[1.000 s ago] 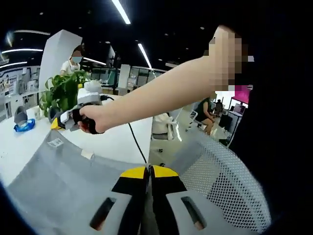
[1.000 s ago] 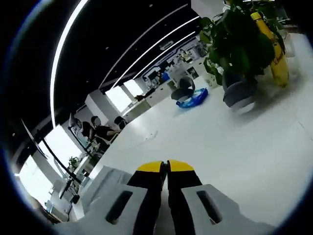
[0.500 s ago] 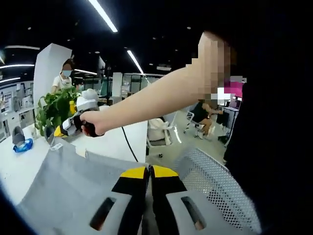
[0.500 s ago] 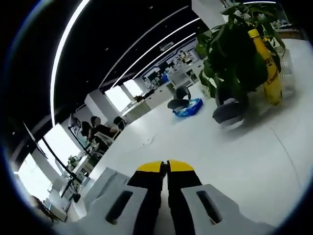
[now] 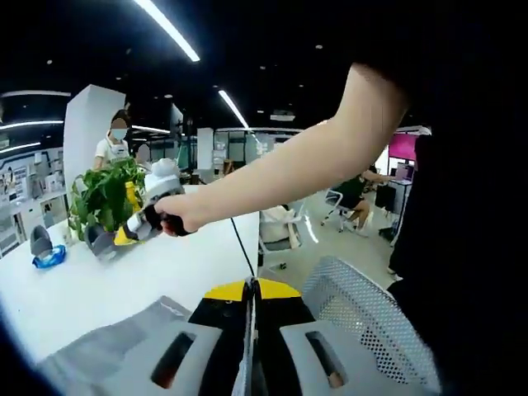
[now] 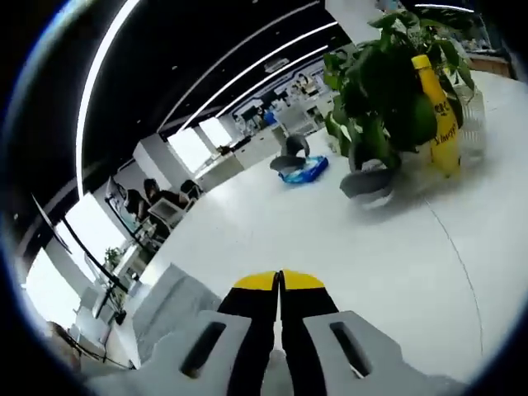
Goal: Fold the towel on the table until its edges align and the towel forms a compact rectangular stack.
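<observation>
The grey towel (image 5: 115, 351) spreads low and left under my left gripper (image 5: 252, 287), whose yellow-tipped jaws are shut on its edge. Past it, a hand holds my right gripper (image 5: 125, 236) raised over the white table (image 5: 124, 276), just in front of the plant. In the right gripper view, the right gripper (image 6: 279, 280) is shut too. The towel (image 6: 165, 301) hangs at the left of its fingers and runs in behind them.
A potted plant (image 6: 384, 91) with a yellow bottle (image 6: 436, 115) stands at the table's far side, a grey object (image 6: 367, 183) at its foot. A blue item (image 6: 302, 169) lies farther back. A white mesh chair (image 5: 371, 318) is on the right. A person's arm (image 5: 289, 169) crosses the left gripper view.
The right gripper has moved farther over the table toward the plant. In the left gripper view the towel has sunk lower, and more bare table shows between the two grippers.
</observation>
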Demonstrator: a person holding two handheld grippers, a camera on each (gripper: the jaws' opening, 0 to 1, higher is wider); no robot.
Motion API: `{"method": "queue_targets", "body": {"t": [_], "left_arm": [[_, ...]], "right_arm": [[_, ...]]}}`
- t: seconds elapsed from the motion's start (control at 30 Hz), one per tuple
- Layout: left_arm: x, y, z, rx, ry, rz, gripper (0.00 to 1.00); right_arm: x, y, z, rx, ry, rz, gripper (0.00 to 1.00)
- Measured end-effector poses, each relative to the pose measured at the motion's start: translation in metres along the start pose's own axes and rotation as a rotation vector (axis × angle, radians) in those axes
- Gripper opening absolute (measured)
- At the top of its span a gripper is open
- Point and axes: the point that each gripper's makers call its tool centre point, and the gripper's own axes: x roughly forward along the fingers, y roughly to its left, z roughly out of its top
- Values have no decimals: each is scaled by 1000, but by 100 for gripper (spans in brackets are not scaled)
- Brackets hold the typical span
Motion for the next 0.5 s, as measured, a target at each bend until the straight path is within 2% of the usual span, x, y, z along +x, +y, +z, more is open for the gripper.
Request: {"method": "queue_targets", "body": {"t": [0.07, 0.13, 0.2, 0.23, 0.3, 0.37, 0.43, 0.47, 0.5], "left_arm": [[1, -3, 0, 6, 3, -5, 3], [3, -5, -2, 18, 13, -12, 3], [3, -6, -3, 27, 18, -15, 3], [3, -7, -3, 28, 19, -19, 3], [3, -8, -3, 32, 20, -22, 3], [3, -9, -4, 29, 24, -26, 3], [3, -9, -5, 34, 26, -25, 3], [3, -9, -5, 32, 27, -27, 3], [3, -9, -4, 34, 25, -26, 3]], "right_arm": [[-1, -14, -28, -47, 92, -55, 0], [-4, -24, -63, -114, 215, -85, 0], [-9, -36, -89, -171, 297, -140, 0], [-9, -38, -95, -195, 310, -155, 6], [-7, -36, -101, -172, 297, -149, 13], [-6, -32, -111, -155, 323, -132, 9], [-9, -30, -110, -146, 318, -147, 6], [-8, -30, -112, -211, 343, -140, 5], [-8, -31, -110, -251, 338, -145, 5]]}}
